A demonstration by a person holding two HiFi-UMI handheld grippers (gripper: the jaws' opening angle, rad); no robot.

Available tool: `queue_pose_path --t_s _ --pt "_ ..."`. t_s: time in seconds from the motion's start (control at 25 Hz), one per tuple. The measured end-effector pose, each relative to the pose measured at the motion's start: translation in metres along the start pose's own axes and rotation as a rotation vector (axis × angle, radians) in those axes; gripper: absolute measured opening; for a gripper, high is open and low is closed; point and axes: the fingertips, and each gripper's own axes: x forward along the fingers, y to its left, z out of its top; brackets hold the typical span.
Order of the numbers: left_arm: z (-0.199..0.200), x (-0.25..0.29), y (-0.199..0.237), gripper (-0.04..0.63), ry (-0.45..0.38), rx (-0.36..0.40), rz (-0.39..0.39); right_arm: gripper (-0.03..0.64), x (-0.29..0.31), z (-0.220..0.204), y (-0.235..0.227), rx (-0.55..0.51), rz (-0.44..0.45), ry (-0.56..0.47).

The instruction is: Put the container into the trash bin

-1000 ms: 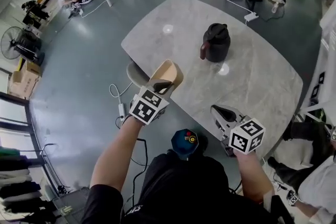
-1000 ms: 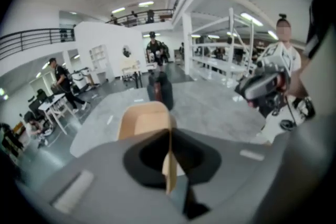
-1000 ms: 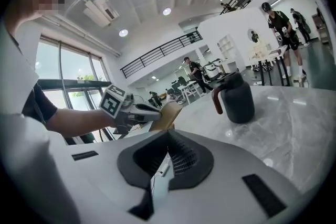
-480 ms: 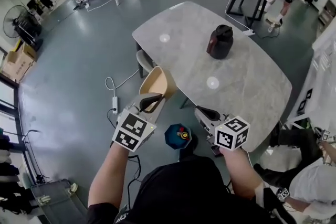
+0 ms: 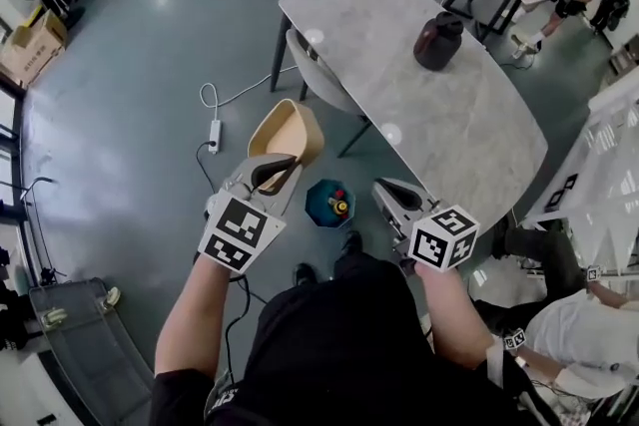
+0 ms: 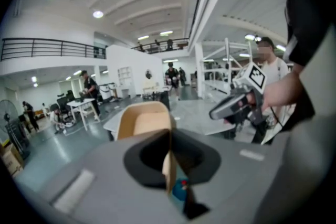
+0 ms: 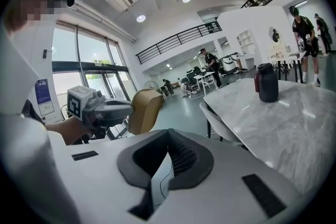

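Note:
A tan paper container (image 5: 285,132) hangs over the grey floor, with my left gripper (image 5: 274,173) shut on its near rim. In the left gripper view the container (image 6: 144,120) fills the middle, and its thin wall runs down between the jaws. The small blue trash bin (image 5: 329,204) stands on the floor just right of the container, with red and yellow things inside. It shows as a blue patch (image 6: 180,189) below the jaws. My right gripper (image 5: 391,198) is shut and empty, right of the bin. From the right gripper view I see the left gripper (image 7: 102,108) and the container (image 7: 143,109).
The marble table (image 5: 449,125) stretches away at upper right with a dark jug (image 5: 440,40) on it and a grey chair (image 5: 319,75) tucked at its near edge. A power strip and cable (image 5: 215,135) lie on the floor at left. A person sits at lower right (image 5: 589,344).
Both grippers have drawn back from the table and out over the floor. The container, still held, has come off the table's edge and now hangs beside the blue bin.

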Motion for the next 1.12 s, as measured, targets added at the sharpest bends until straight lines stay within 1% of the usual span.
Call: queue_pose_path --t_s 0.12,0.24,0.4,0.52,0.64,0.84,0.96,1.12 --pt "-0.005 -0.011 -0.005 0.021 0.001 -0.03 0.031 -0.006 -0.005 0.003 0.004 -0.01 0.013 -0.006" --pt "-0.008 -0.013 -0.007 0.021 0.019 -0.056 0.057 -0.006 -0.008 0.012 0.0 0.0 0.026 -0.034" --pt "-0.013 0.011 -0.021 0.021 0.064 -0.076 0.047 -0.006 -0.023 0.025 -0.015 0.028 0.052 -0.084" --pt "-0.015 0.032 -0.036 0.021 0.096 -0.095 0.045 -0.006 -0.036 0.009 -0.032 0.078 0.065 -0.079" --pt "-0.015 0.055 -0.048 0.021 0.103 -0.106 0.052 -0.006 -0.04 -0.008 -0.054 0.082 0.069 -0.047" --pt "-0.037 0.095 -0.069 0.021 0.162 -0.091 0.012 -0.006 -0.041 -0.023 -0.072 0.074 0.064 -0.016" --pt "-0.048 0.116 -0.08 0.021 0.189 -0.107 -0.034 -0.006 -0.046 -0.028 -0.078 0.071 0.045 0.002" --pt "-0.065 0.14 -0.085 0.021 0.227 -0.123 -0.069 -0.006 -0.046 -0.045 -0.098 0.122 -0.003 0.032"
